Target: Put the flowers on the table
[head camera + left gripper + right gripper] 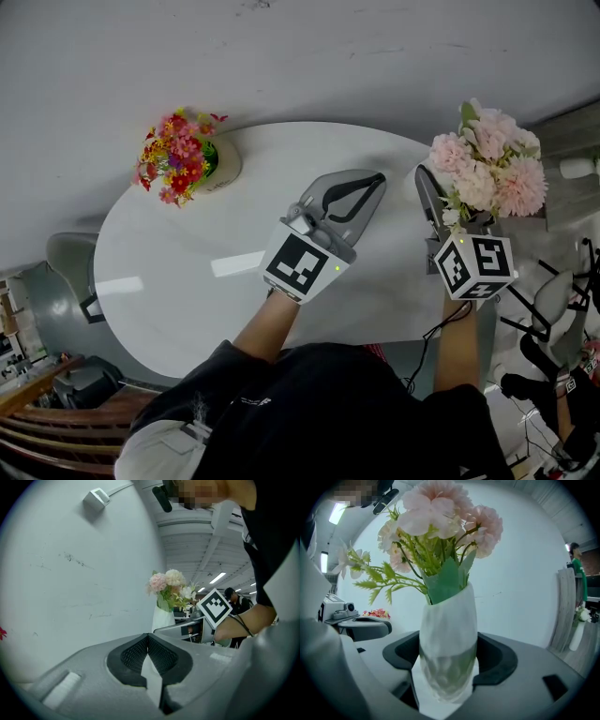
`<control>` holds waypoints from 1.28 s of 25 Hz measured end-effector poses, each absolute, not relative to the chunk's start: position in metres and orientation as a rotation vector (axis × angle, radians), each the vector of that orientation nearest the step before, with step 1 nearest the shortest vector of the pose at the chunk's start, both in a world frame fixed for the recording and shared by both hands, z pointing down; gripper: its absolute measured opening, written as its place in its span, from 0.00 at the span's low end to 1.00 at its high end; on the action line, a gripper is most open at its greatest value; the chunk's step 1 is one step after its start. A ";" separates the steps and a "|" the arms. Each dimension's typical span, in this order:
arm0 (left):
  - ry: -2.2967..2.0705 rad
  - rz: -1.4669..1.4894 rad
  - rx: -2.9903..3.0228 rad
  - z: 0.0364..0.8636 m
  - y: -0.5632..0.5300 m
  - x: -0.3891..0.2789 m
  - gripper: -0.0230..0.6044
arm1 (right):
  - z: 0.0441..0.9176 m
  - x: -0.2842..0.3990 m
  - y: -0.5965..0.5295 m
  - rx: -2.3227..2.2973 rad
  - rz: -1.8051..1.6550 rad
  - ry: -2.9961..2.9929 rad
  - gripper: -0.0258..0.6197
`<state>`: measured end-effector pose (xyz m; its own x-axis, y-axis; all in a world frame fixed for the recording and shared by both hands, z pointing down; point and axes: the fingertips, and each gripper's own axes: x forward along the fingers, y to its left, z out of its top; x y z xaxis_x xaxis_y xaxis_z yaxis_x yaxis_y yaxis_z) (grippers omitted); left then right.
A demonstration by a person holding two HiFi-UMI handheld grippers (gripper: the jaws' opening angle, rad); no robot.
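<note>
A bunch of pale pink flowers (pixel 487 159) stands upright in a white vase (pixel 449 639). My right gripper (pixel 450 202) is shut on the vase's lower body, with a dark pad (pixel 497 660) against each side, over the right rim of the round white table (pixel 187 281). I cannot tell whether the vase's foot touches the table. My left gripper (pixel 361 187) hovers over the table's middle, jaws shut and nothing between them (pixel 148 641). From the left gripper view, the pink flowers (pixel 168 585) and the right gripper's marker cube (pixel 214 606) show to the right.
A pot of red, pink and yellow flowers (pixel 183 155) sits on the table's far left side, small in the distance (pixel 377 613). A grey chair (pixel 70 258) stands left of the table. Another white vase (pixel 577 630) stands by a grey panel at right. A pale wall backs the table.
</note>
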<state>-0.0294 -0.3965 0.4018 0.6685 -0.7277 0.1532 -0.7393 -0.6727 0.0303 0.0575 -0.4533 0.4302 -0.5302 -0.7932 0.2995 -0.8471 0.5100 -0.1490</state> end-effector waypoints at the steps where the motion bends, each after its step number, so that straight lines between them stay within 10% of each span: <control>1: -1.230 0.195 2.783 0.404 -0.398 -0.032 0.04 | 0.433 0.056 -0.456 1.406 0.414 -2.553 0.60; 32: -1.246 0.260 2.751 0.420 -0.404 -0.050 0.04 | 0.447 0.050 -0.488 1.420 0.406 -2.529 0.60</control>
